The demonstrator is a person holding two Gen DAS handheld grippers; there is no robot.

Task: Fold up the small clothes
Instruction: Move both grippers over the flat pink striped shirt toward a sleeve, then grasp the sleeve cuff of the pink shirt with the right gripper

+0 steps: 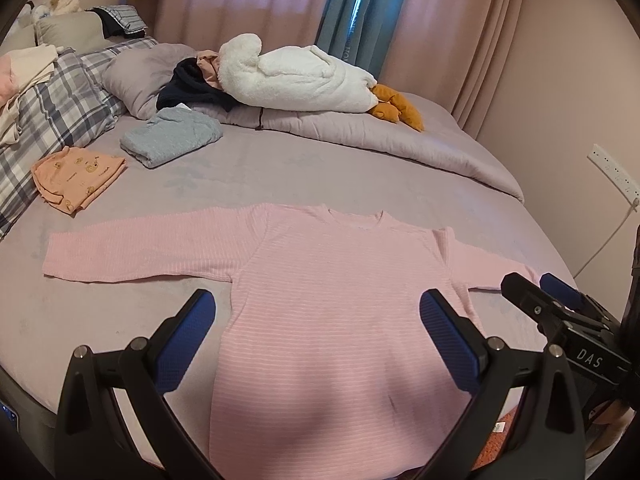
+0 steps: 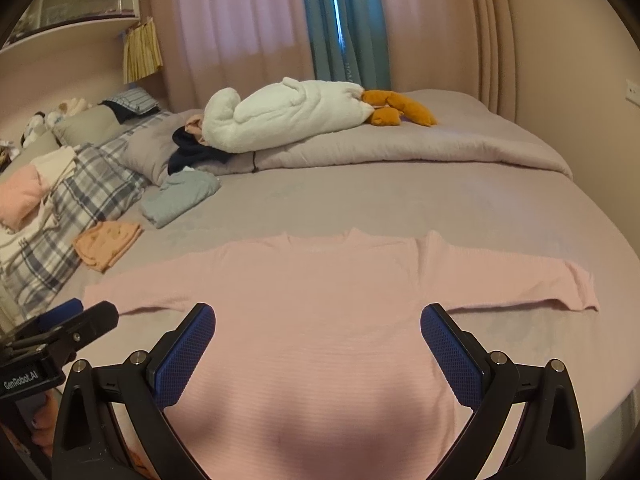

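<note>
A pink ribbed long-sleeved knit top (image 1: pixel 336 312) lies flat and face up on the mauve-grey bed (image 1: pixel 280 168), neckline away from me, hem toward me, both sleeves stretched straight out to the sides. My left gripper (image 1: pixel 318 320) hovers over the body of the top with its jaws spread wide, holding nothing; one blue-padded finger sits past the left edge of the torso, the other over its right side. My right gripper (image 2: pixel 318 320) hangs the same way above the garment (image 2: pixel 312 320), jaws wide apart and empty, both blue fingers over the pink cloth. In the left wrist view the right gripper (image 1: pixel 540 286) shows at the far right, just beside the right sleeve's cuff.

Farther up the bed, on the left, lie a folded peach printed garment (image 1: pixel 78 178) and, just beyond it, a folded pale blue-grey garment (image 1: pixel 172 136), apart from each other and well apart from the pink top. Left of them is a grey-and-white plaid pillow (image 1: pixel 48 120). Behind, on the bunched mauve quilt (image 1: pixel 360 132), a white fleecy plush toy with orange feet (image 1: pixel 304 80) rests beside a heap of dark navy clothing (image 1: pixel 188 88). Pink curtains and a teal curtain (image 1: pixel 356 12) hang at the back.
</note>
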